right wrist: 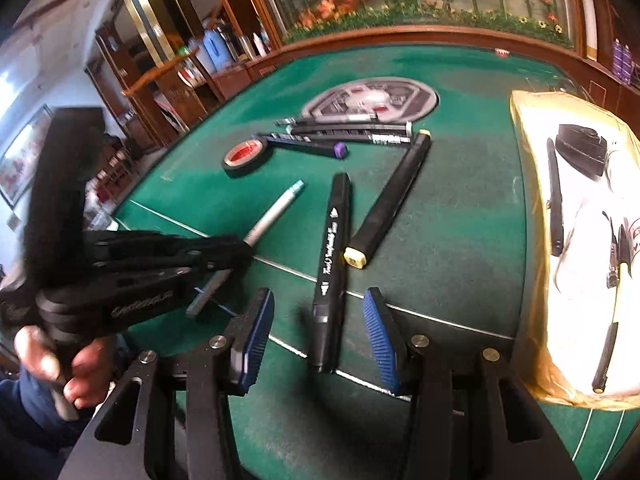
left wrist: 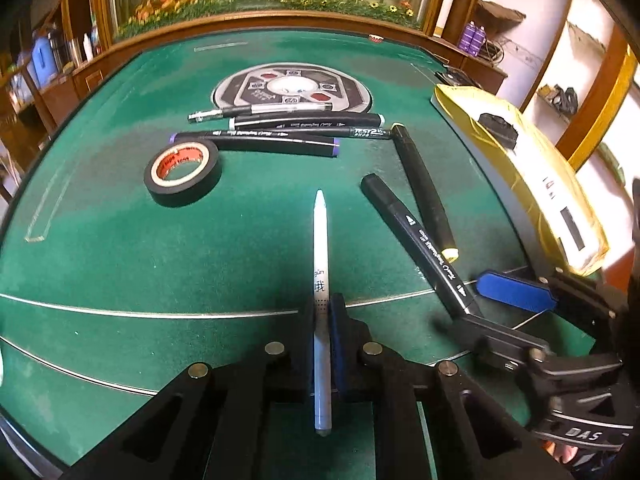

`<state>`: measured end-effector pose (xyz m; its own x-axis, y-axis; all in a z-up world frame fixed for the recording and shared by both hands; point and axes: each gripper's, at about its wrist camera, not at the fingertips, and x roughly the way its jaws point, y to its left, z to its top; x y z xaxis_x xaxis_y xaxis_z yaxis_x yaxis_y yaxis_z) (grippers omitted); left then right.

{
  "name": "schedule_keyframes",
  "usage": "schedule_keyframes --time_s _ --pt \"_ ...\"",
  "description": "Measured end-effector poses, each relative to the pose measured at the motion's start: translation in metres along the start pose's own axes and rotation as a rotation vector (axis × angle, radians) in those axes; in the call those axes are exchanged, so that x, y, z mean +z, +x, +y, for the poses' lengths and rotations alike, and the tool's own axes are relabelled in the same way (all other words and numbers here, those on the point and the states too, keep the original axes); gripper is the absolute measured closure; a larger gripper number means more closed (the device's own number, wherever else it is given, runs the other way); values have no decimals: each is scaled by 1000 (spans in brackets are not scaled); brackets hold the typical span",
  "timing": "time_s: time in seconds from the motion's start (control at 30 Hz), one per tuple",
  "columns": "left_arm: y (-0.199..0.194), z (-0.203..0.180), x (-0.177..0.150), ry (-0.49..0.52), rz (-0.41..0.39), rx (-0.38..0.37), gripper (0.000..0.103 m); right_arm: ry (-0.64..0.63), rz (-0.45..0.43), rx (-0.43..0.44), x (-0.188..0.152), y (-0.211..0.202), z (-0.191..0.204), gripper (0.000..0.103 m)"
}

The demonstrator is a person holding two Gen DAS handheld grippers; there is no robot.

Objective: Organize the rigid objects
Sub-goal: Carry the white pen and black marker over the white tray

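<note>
Left gripper (left wrist: 322, 316) clamps a slim white plastic pen (left wrist: 321, 264); right gripper (right wrist: 320, 336) gapes around a black marker (right wrist: 331, 264) pointing twelve o'clock on the green felt surface (right wrist: 460, 240).

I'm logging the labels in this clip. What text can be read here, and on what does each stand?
"TEST2": thin black pen in the far row.
"DAS": body of the right gripper, seen from the left wrist.
Script and arrow marks on the black marker between the right fingers: too blurred.
Print on the white pen in the left gripper: unreadable.
Tape roll core print: too small.
</note>
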<state>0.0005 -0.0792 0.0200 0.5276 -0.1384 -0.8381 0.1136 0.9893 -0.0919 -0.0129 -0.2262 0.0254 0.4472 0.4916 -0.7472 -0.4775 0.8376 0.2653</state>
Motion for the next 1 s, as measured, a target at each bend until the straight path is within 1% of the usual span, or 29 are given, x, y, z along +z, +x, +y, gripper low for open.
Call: schedule_keyframes --time_s 0.03,0.1,0.2,0.23,0.3,0.33,0.37,0.47,0.6,0.8,1.0 --pt "0 -3 -1 8 -11 17 94 -3 15 -10 2 5 1 58" --pt "1 -5 0 22 -28 39 94 -23 20 -44 6 10 5 65" --pt "0 -4 -1 12 -40 41 95 -73 31 -92 11 20 14 79" --pt "-1 -3 -3 8 -44 38 95 -85 33 -103 11 21 15 88" --pt "-3 4 -4 -14 -49 23 95 -93 24 -75 7 17 17 89" --pt "-4 5 -5 -24 -51 18 95 -92 19 -76 6 14 17 89" --pt "-4 7 -5 -32 -52 15 95 -87 7 -78 5 10 17 89" --pt "-10 12 -2 -62 -72 -14 95 -60 -32 -42 5 -2 12 89" --pt "-19 7 0 -57 -97 -27 95 -35 -61 -26 6 -12 9 89" --pt "-23 -8 2 -39 -98 -45 95 22 -82 -8 3 -19 -4 89" --pt "-30 -33 11 4 -112 -74 95 74 -122 -11 1 -36 -21 89"
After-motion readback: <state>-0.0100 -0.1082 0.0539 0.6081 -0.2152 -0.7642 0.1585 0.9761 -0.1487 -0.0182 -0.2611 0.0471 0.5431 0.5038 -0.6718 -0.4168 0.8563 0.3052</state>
